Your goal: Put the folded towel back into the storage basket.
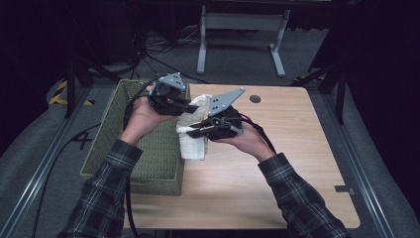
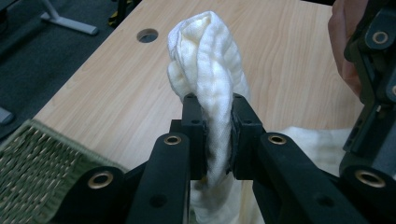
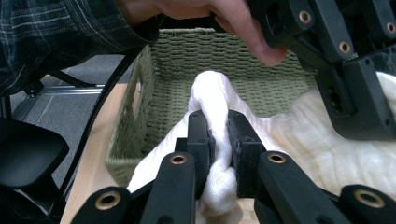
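The high view shows the white towel (image 1: 194, 134) held above the table (image 1: 277, 163), just right of the green woven basket (image 1: 143, 144). The left hand-held gripper (image 2: 214, 112) view shows its jaws clamped on a bunched fold. The right hand-held gripper (image 3: 219, 126) view shows the same grip on another fold, and the part of the basket interior in sight holds nothing.

The right half of the wooden table (image 1: 297, 163) lies bare from near edge to far, so a gripper could pass freely there, with only a small round hole (image 1: 255, 98) near the far edge. On the left, the green woven basket (image 1: 148, 148) blocks the way with its raised walls. The white towel (image 1: 194, 141) hangs between the two, just beside the basket's right wall.
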The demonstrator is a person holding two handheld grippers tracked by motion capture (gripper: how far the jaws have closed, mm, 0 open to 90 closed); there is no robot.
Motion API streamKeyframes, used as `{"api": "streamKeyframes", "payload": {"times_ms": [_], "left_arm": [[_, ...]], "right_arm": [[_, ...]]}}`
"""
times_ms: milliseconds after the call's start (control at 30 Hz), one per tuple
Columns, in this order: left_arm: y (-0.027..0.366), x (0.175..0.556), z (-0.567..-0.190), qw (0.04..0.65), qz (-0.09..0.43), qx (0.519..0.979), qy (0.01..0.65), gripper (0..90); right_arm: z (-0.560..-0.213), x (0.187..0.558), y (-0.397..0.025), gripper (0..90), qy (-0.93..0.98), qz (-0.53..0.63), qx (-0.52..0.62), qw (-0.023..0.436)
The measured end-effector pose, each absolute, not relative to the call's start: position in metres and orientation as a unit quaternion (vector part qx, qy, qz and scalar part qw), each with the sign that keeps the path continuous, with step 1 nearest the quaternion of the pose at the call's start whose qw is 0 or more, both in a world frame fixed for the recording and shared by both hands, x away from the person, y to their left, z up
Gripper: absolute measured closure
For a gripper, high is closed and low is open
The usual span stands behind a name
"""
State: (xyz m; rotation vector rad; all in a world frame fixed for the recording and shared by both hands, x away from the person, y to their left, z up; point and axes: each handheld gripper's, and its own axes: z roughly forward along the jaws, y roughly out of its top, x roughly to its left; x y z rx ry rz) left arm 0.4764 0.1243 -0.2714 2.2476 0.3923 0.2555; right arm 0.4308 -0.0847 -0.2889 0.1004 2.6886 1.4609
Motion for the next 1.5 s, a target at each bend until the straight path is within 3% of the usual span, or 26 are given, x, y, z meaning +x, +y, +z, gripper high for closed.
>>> {"api": "streamKeyframes", "payload": {"times_ms": [800, 1400, 1500], "left_arm": [[0.190, 0.458, -0.299, 0.410, 0.118, 0.879, 0.212, 79.8], [0.193, 0.449, -0.339, 0.416, 0.094, 0.875, 0.228, 79.8], [0.192, 0.450, -0.341, 0.418, 0.091, 0.874, 0.229, 79.8]], "right_arm": [[-0.320, 0.432, 0.005, 82.0, 0.877, 0.480, 0.010, 0.005], [-0.364, 0.421, 0.008, 81.2, 0.892, 0.452, 0.019, -0.018], [-0.365, 0.421, 0.009, 74.9, 0.895, 0.446, 0.019, -0.017]]}}
